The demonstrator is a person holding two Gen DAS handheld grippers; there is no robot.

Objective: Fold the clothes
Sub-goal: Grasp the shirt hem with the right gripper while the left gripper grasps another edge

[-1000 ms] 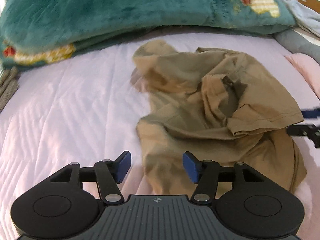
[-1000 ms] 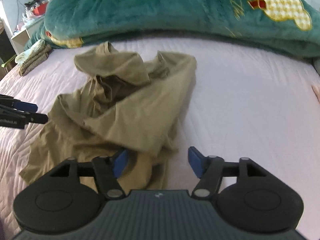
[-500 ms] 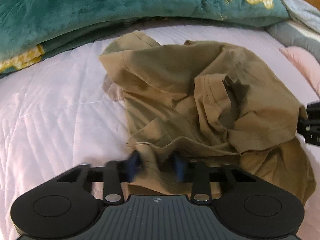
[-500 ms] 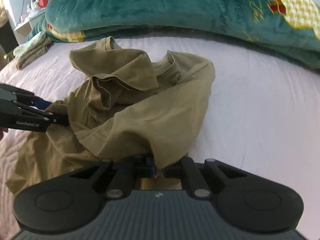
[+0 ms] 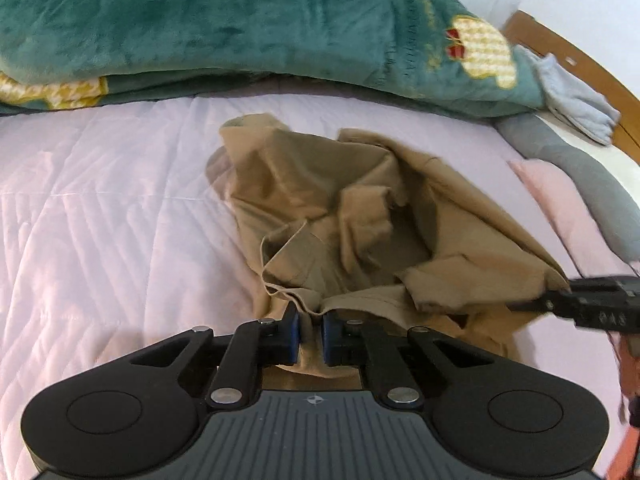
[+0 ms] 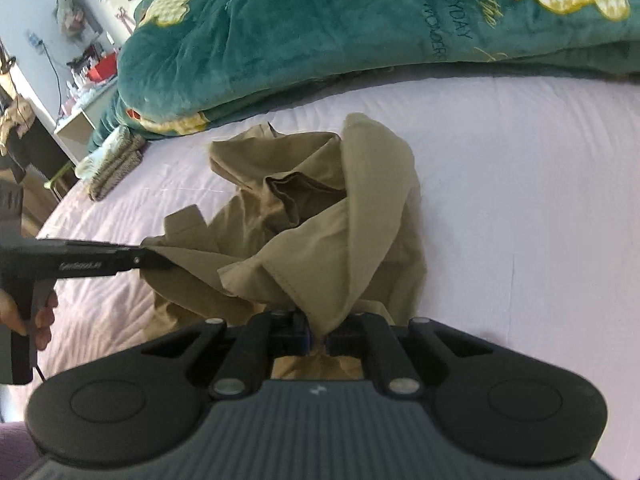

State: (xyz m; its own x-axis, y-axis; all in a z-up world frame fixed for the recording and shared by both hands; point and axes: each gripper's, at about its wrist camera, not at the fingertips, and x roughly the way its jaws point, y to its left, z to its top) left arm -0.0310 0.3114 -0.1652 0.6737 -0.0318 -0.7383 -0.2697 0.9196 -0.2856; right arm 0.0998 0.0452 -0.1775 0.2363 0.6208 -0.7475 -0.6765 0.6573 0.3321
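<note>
Folding not started: the tan shirt lies crumpled on the bed. Left gripper and right gripper fingers clamp its 6 o'clock hem.

Soft, even daylight with faint shadows under the shirt. Fisheye bending curves the bed edges; the far tongs look motion-blurred.

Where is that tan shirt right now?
The tan shirt lies crumpled mid-bed on the pink quilt, just below the green blanket, its near edge pinched by both grippers.
</note>
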